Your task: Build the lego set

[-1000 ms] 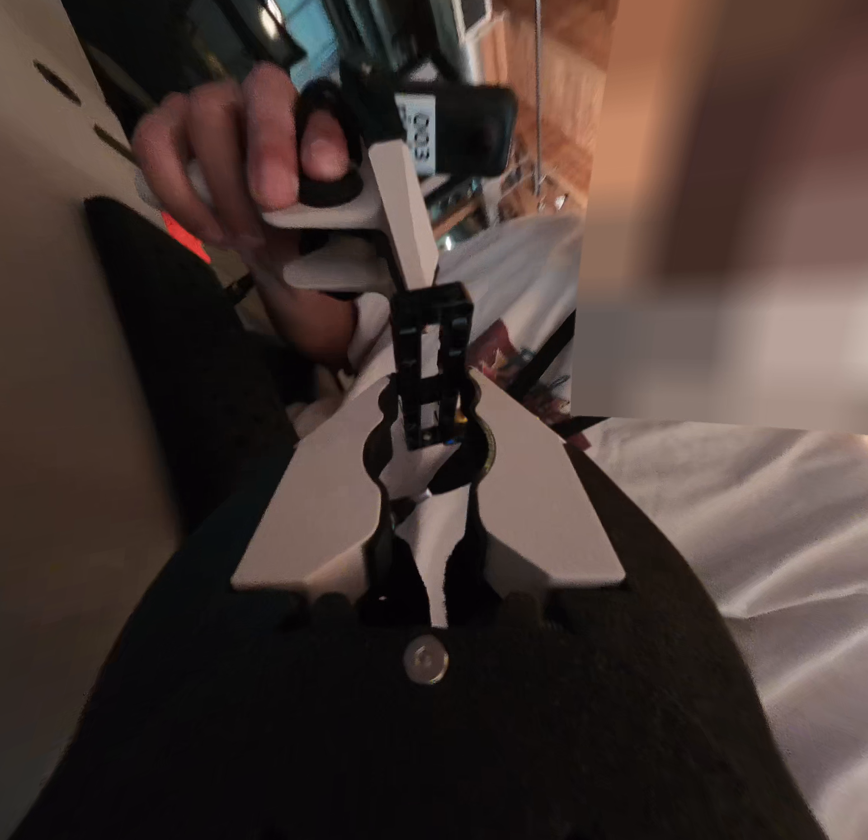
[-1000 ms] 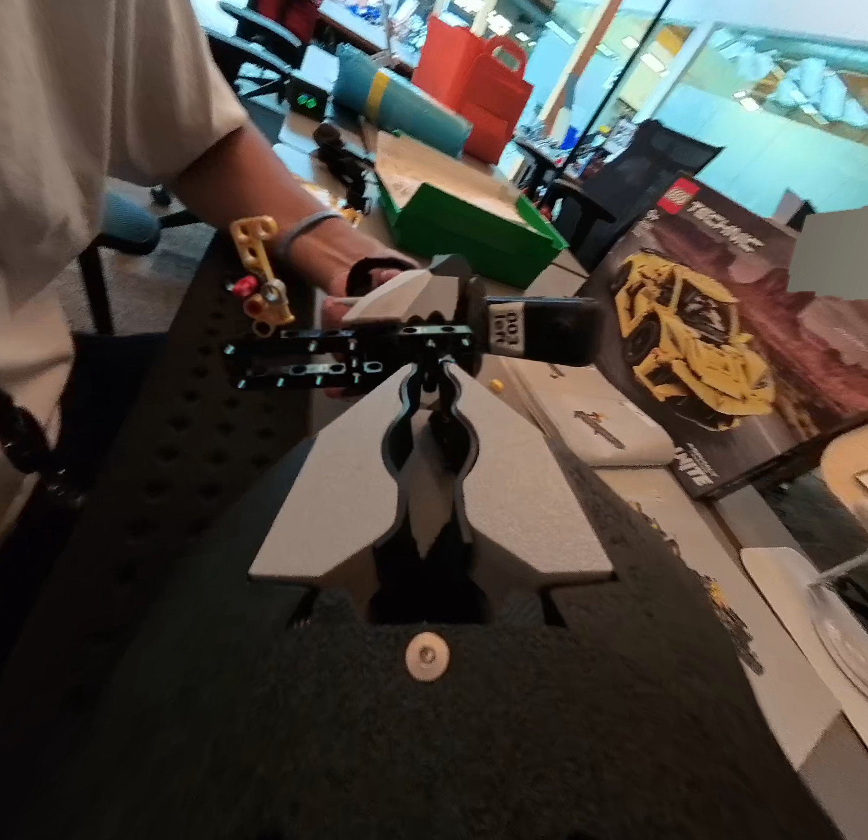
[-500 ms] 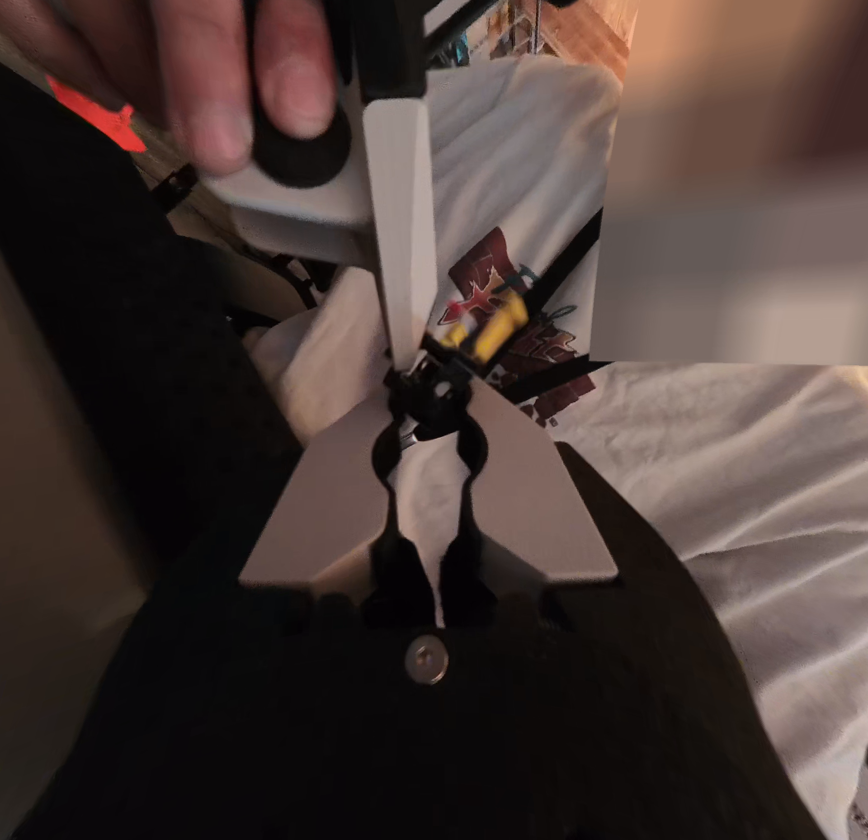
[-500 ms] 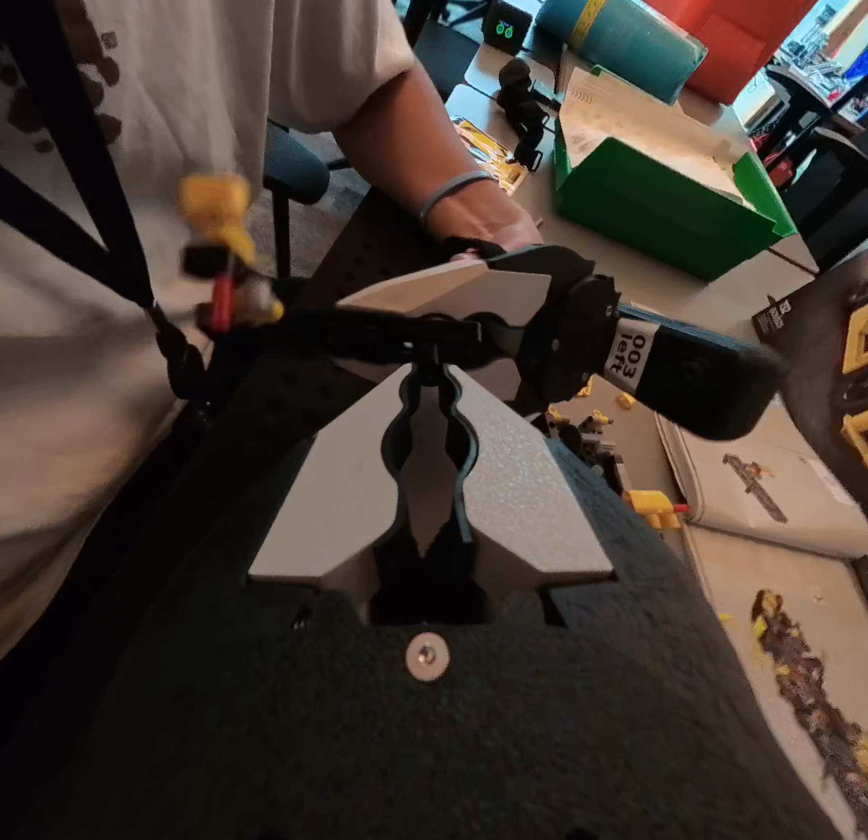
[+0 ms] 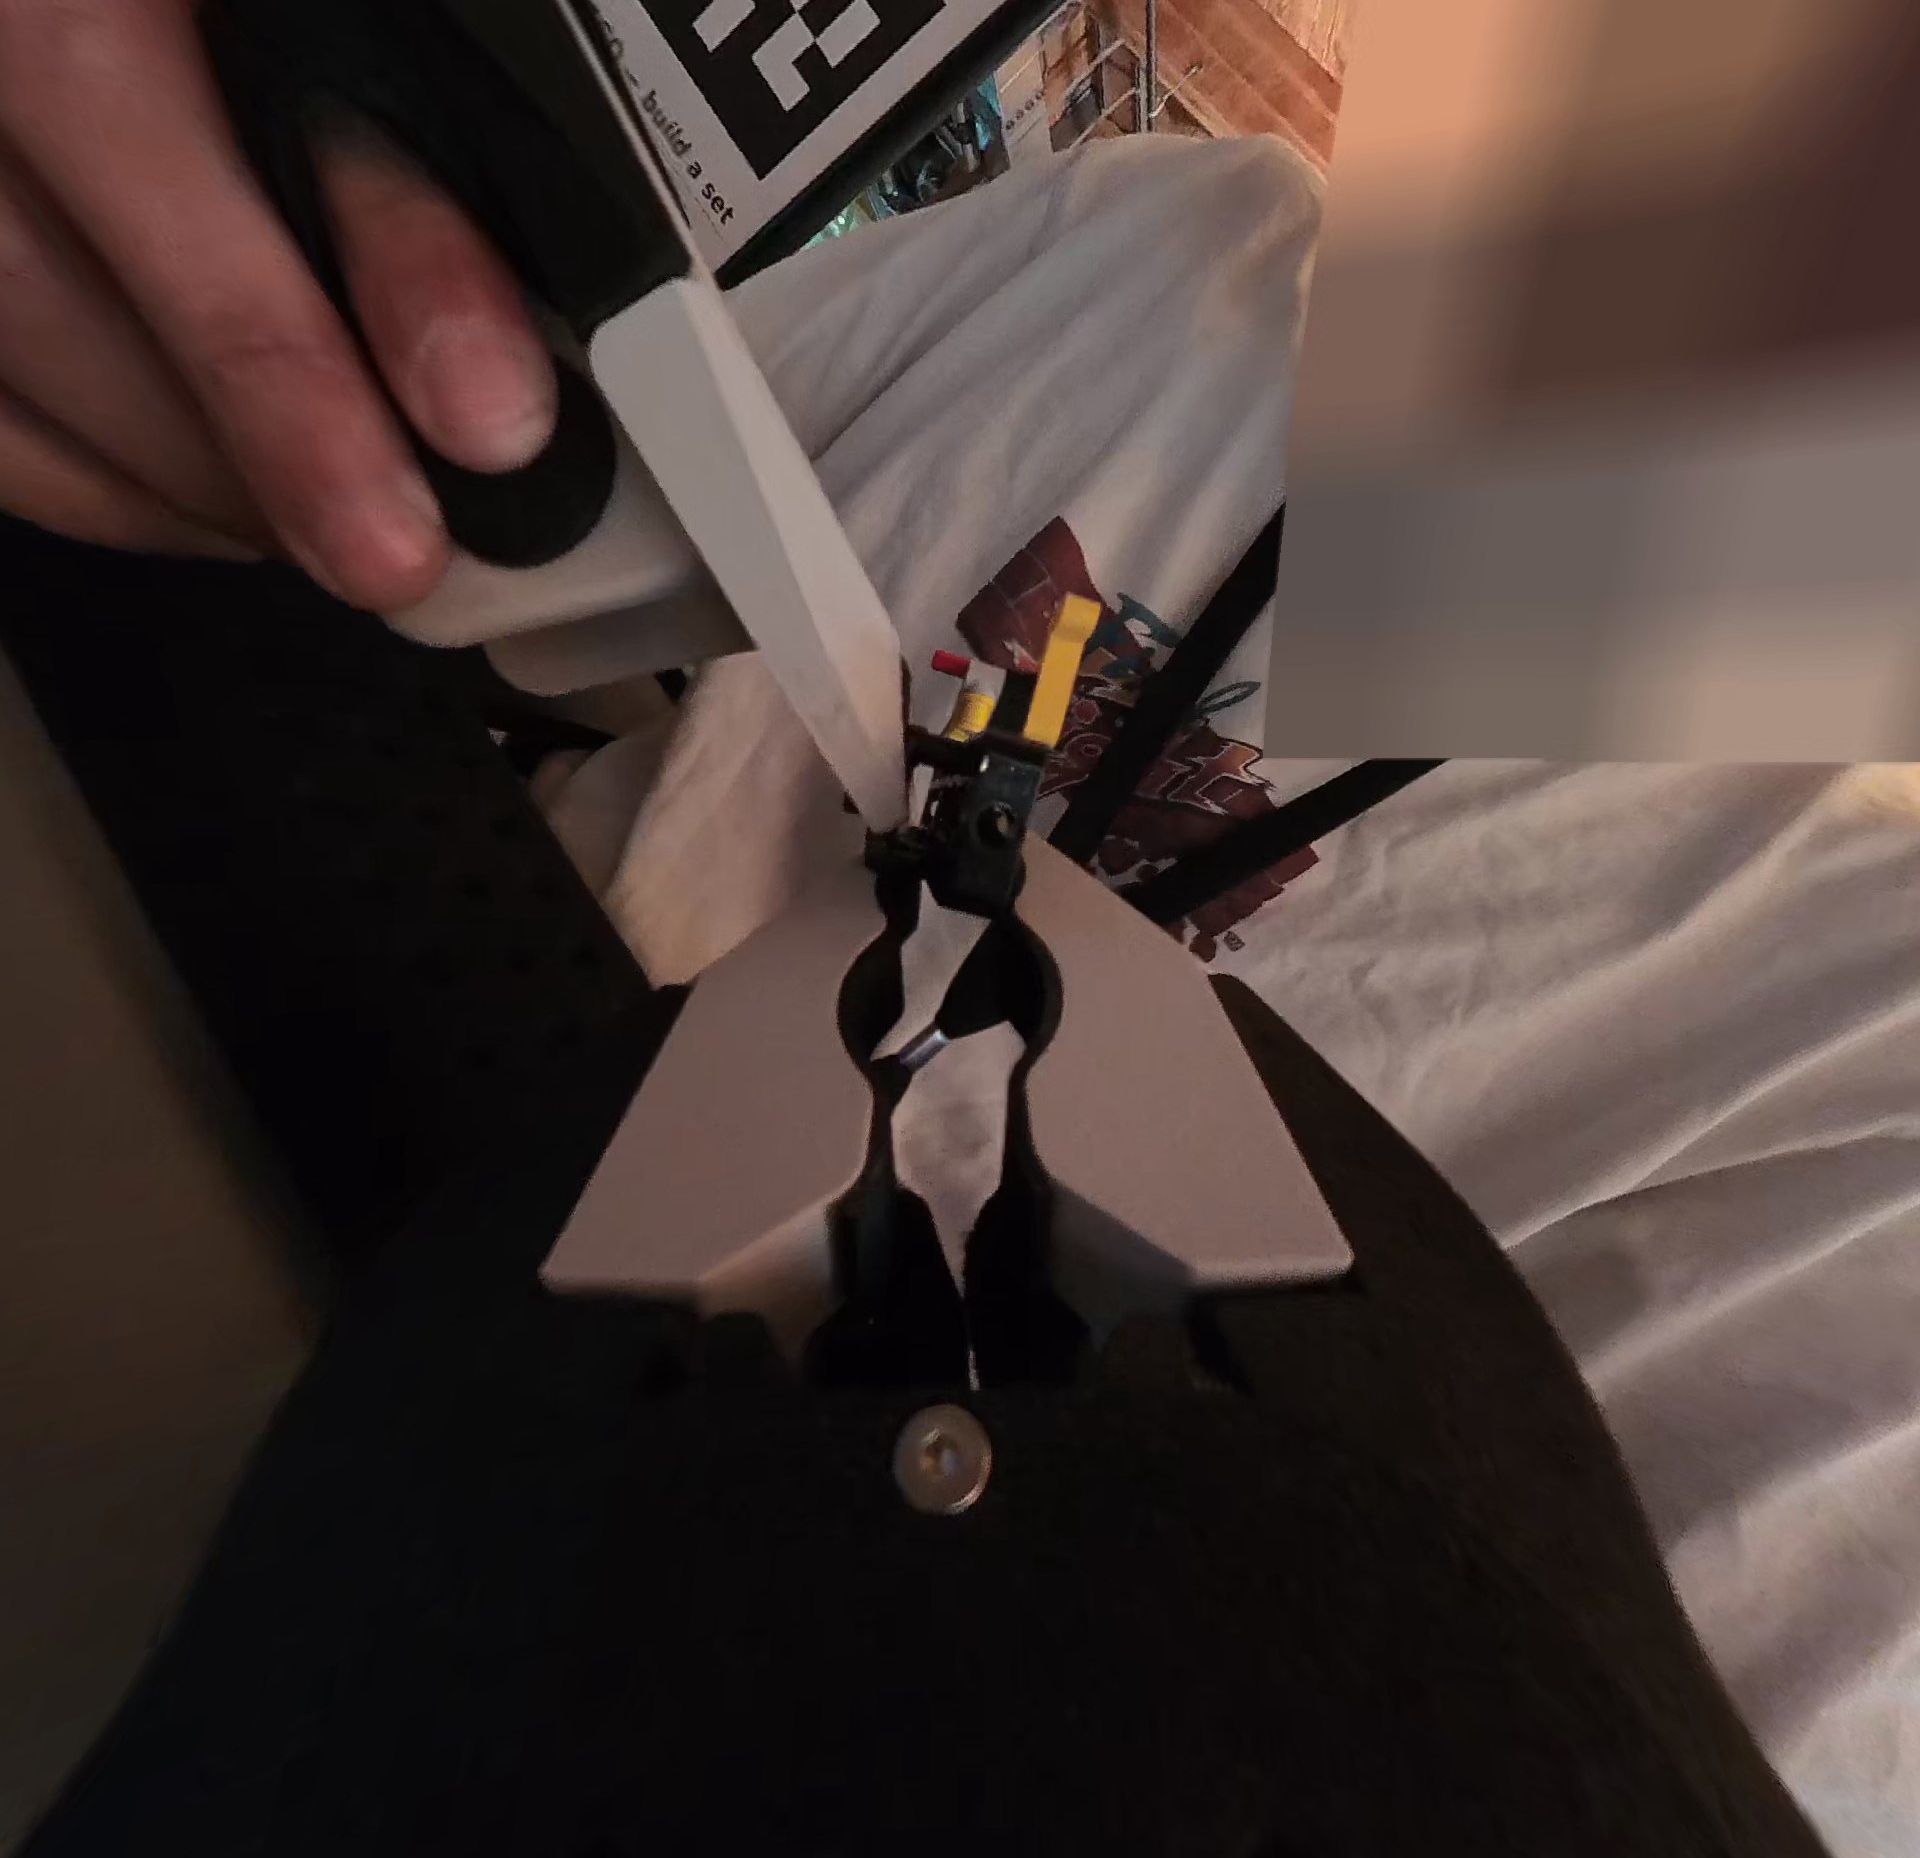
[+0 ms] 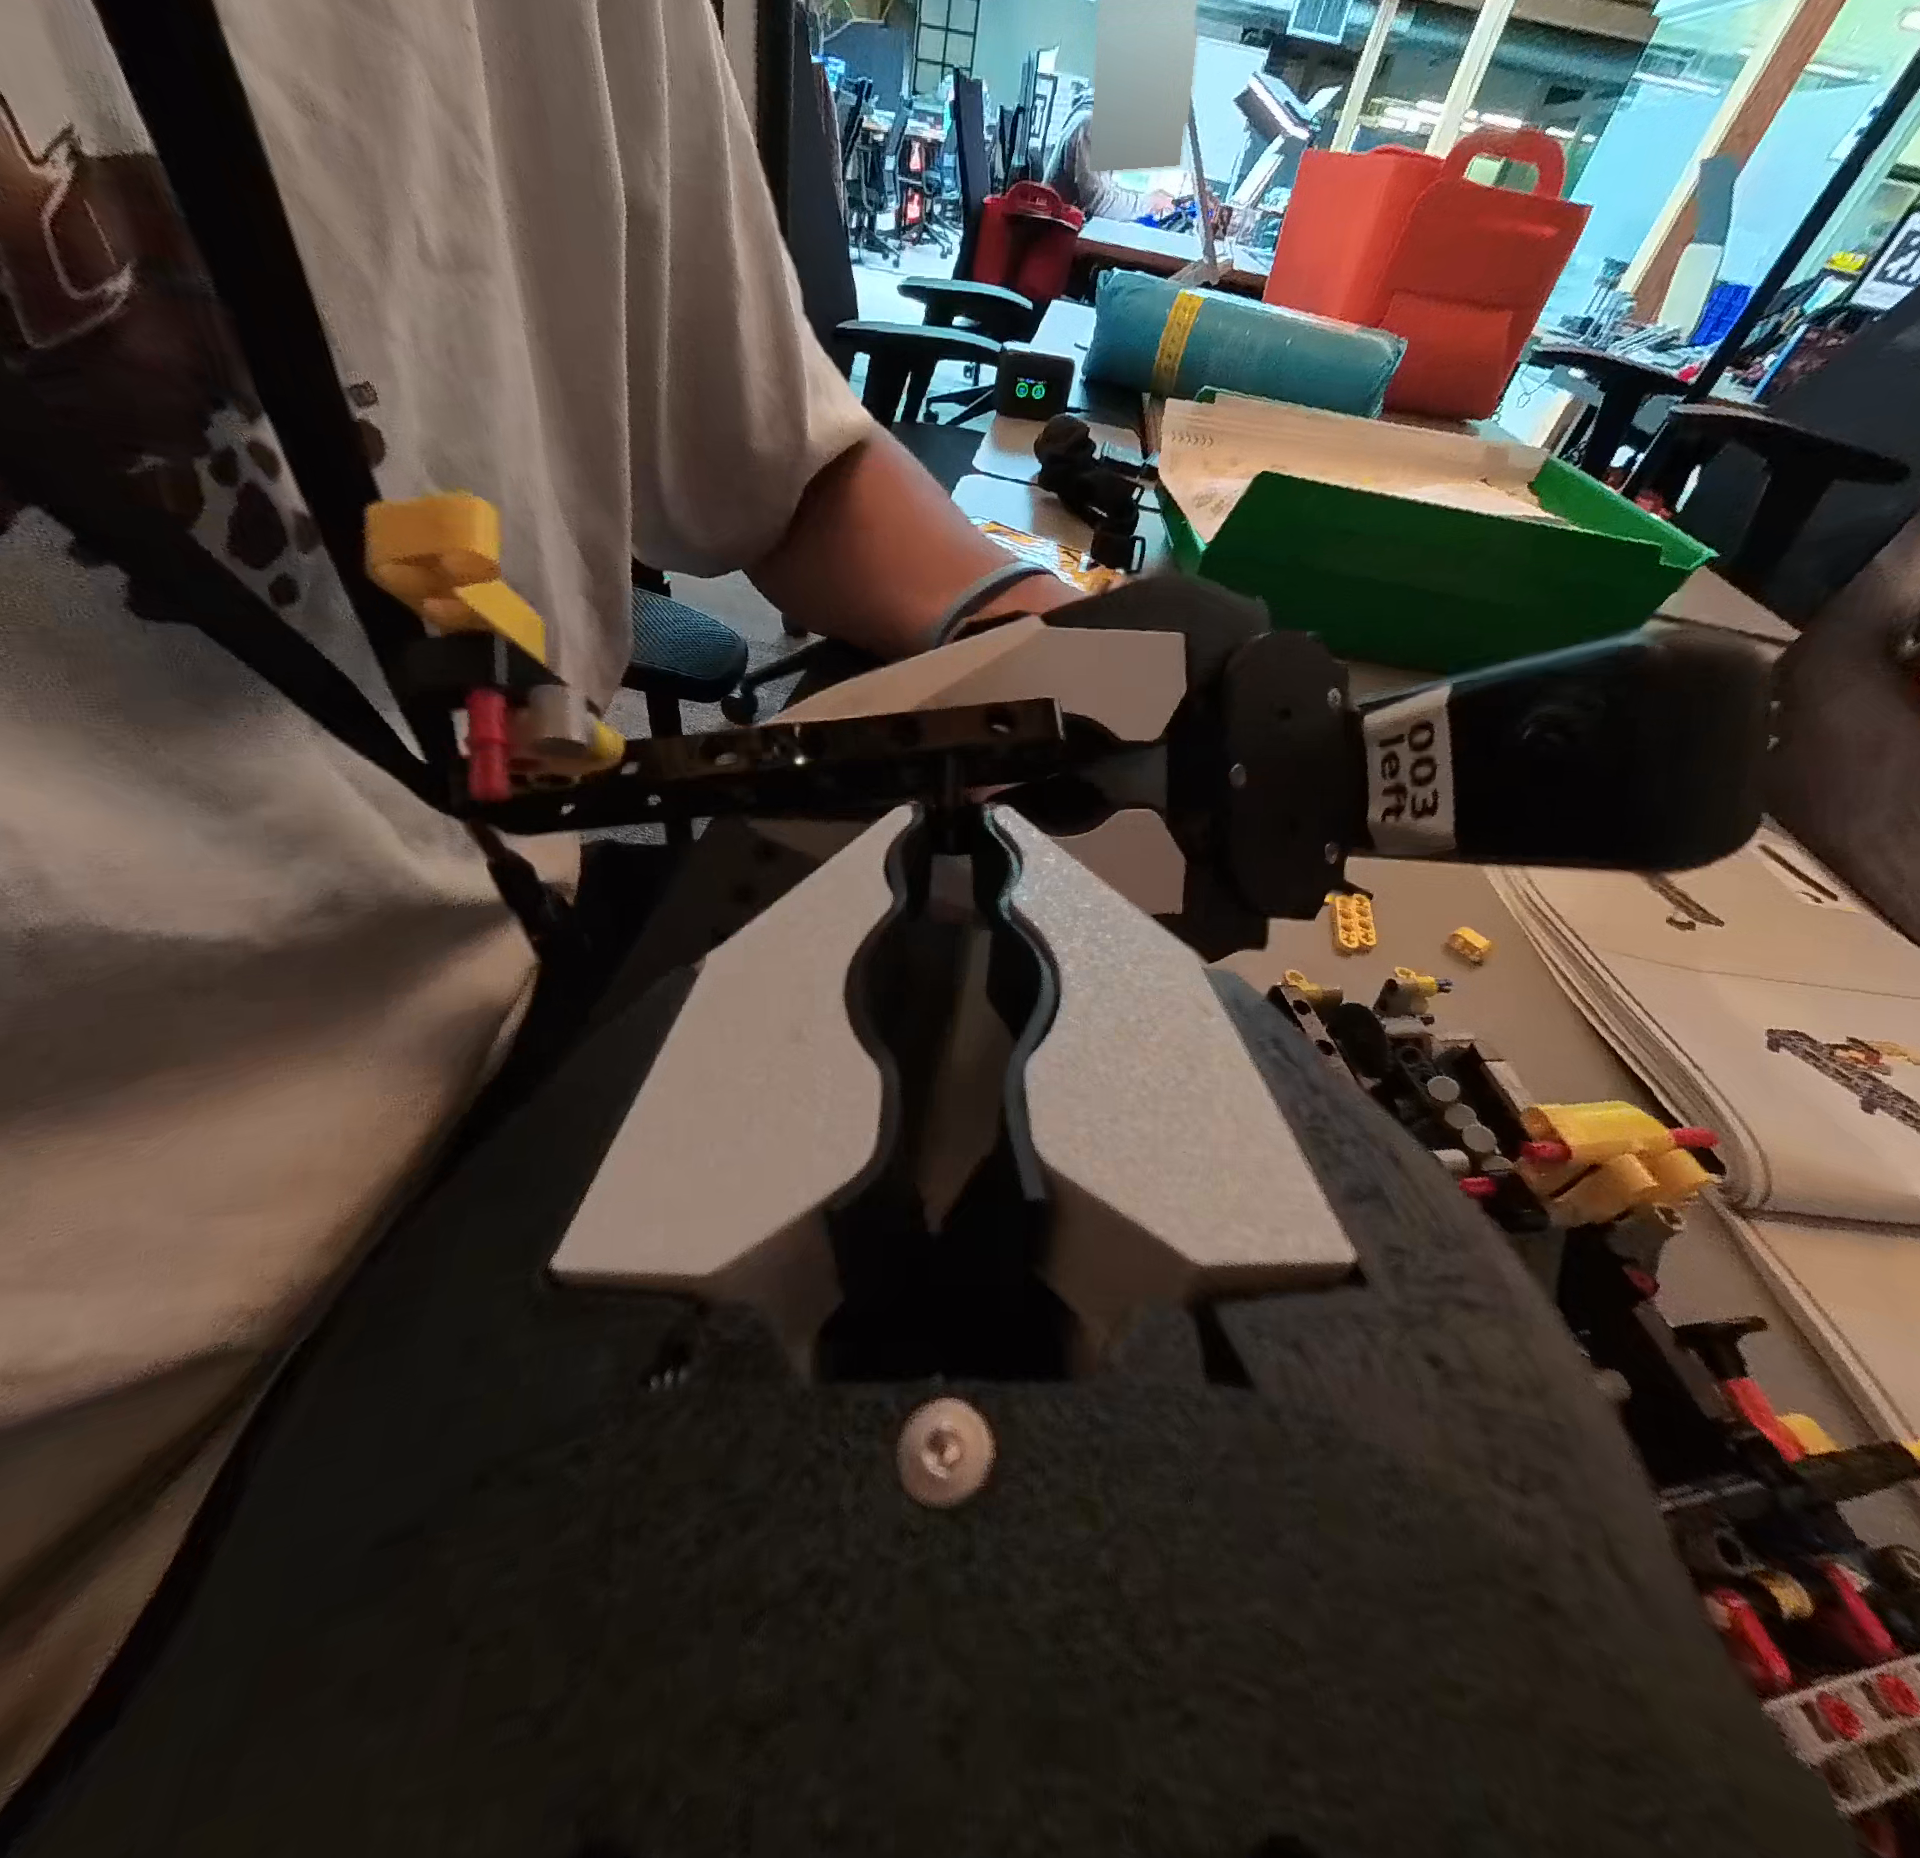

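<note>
Busy open workshop behind, and a cluttered bench (image 6: 1382,935) with a green bin (image 6: 1434,572), an open manual (image 6: 1714,1019) and a half-built chassis (image 6: 1507,1133) off to the right. The action is up in the air though, close to the person's white shirt (image 6: 499,281).

The left gripper (image 6: 997,759) has its jaws clamped on one end of the black beam assembly (image 6: 790,759), which runs sideways across the right view with the yellow piece (image 6: 447,572) and red pin (image 6: 483,754) at the far end near the shirt. The right gripper (image 6: 954,832) comes in from below, square to that long axis, jaws nearly together on a small black pin (image 6: 951,795) right under the beam's middle. Looks like it's touching, hard to be sure.

From the left view you're looking straight down the beam end (image 5: 971,842), so it's basically a dot there. My guess is the push goes straight up into a hole.
</note>
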